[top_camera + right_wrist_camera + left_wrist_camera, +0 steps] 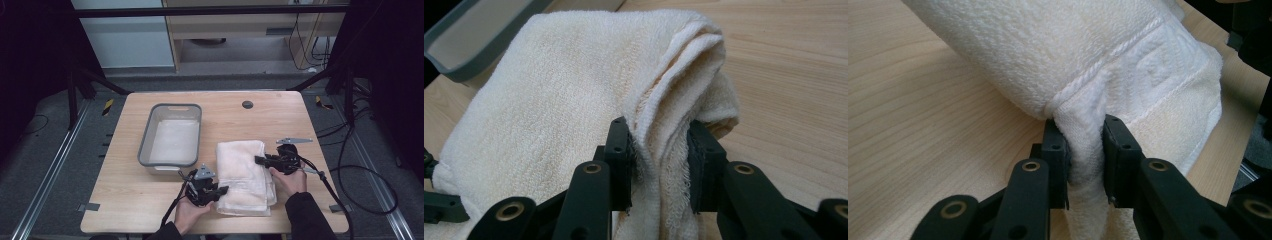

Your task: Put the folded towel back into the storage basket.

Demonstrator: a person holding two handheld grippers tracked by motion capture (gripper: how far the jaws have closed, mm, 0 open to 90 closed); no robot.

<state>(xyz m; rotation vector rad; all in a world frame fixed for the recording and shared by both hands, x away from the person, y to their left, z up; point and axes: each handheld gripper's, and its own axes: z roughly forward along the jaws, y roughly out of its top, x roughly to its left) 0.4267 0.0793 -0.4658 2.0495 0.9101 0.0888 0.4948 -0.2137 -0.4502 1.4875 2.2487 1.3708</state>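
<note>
Both jaws clamp the folded towel: left gripper near, right gripper far; lift evenly toward the grey tub.

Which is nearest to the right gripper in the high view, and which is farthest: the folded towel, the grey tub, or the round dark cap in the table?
1. Folded towel: held in the jaws of the right gripper, at its left.
2. Round dark cap: beyond the gripper, near the table's far edge.
3. Grey tub: farthest, at the left past the towel.
</note>
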